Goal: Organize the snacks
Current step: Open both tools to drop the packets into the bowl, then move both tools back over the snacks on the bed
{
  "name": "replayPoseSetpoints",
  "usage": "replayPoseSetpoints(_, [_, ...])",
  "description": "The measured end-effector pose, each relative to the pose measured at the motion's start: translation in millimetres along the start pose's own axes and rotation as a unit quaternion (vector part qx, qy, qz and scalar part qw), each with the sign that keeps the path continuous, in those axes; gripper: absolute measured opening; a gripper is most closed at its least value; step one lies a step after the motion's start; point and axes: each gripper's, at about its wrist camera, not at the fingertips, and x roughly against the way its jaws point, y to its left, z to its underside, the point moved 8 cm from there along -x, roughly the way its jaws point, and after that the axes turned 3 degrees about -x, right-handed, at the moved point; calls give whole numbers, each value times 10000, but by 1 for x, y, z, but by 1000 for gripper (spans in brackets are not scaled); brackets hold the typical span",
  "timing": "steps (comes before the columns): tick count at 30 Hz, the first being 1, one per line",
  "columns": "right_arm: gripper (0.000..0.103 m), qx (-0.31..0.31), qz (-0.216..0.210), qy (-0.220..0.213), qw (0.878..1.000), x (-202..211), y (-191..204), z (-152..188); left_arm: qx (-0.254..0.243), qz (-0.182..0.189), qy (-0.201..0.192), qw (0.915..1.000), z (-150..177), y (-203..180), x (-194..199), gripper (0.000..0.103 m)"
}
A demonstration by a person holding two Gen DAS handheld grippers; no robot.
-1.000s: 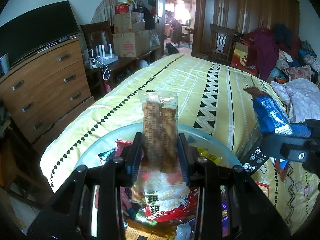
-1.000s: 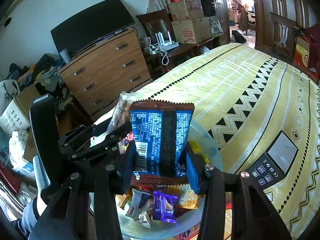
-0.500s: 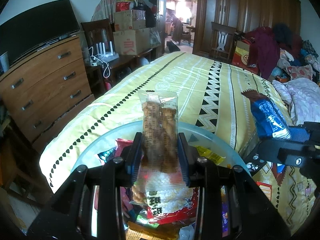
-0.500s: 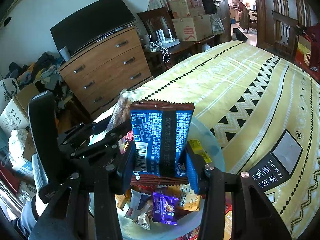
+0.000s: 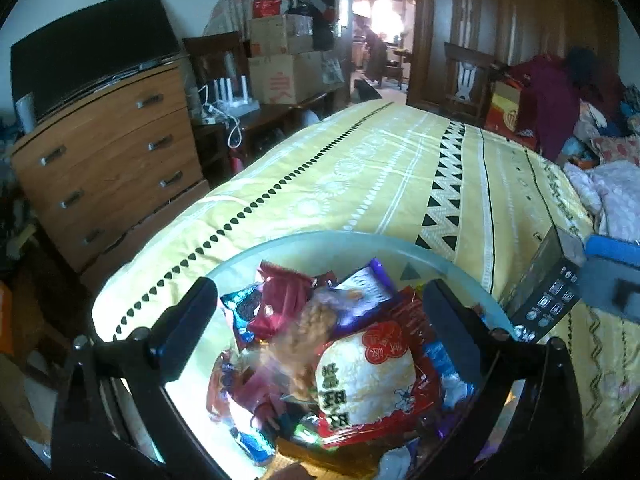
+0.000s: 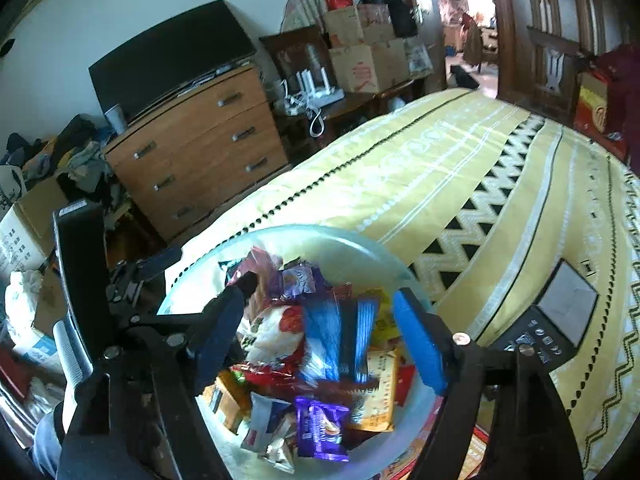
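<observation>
A pale glass bowl [image 5: 320, 240] full of snack packets sits on the near end of the yellow patterned bed. My left gripper [image 5: 320, 300] is open above it; a clear packet of brown biscuits [image 5: 304, 336] is blurred between the jaws, free of them, over the pile beside a red-and-white rice cracker pack [image 5: 368, 376]. My right gripper [image 6: 320, 324] is open over the bowl [image 6: 360, 244]; a blue snack packet [image 6: 340, 344] is blurred between the jaws, apart from both pads, on or just above the pile.
A black remote-like device [image 6: 552, 332] lies on the bed right of the bowl. A wooden dresser [image 5: 108, 160] with a TV stands to the left. Cardboard boxes [image 5: 280, 64], chairs and piled clothes [image 5: 560, 92] line the far side. A purple packet [image 6: 320, 428] lies at the bowl's near side.
Both grippers have opened wide. The biscuit packet has dropped from the left jaws and the blue packet from the right jaws toward the pile in the bowl.
</observation>
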Motion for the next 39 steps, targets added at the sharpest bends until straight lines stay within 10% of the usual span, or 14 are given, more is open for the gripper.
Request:
replayPoseSetpoints(4, [80, -225, -100, -680, 9974, 58, -11, 19, -205, 165, -487, 9985, -9, -29, 38, 103])
replayPoseSetpoints(9, [86, -359, 599, -1229, 9900, 143, -69, 117, -1308, 1347, -938, 9777, 16, -150, 113, 103])
replayPoseSetpoints(16, [86, -1595, 1643, -243, 9731, 198, -195, 311, -2692, 3113, 48, 9114, 160, -330, 146, 103])
replayPoseSetpoints(22, [86, -3033, 1980, -60, 9321, 253, -314, 408, -3160, 3348, 918, 8829, 247, -390, 127, 103])
replayPoseSetpoints(29, [72, -3963, 2552, -265, 8815, 287, -476, 417, -3191, 3038, 1090, 8910, 259, -399, 108, 103])
replayPoseSetpoints(39, [68, -3591, 1632, 184, 9187, 178, -498, 388, -3180, 2669, 1259, 9010, 264, -391, 88, 103])
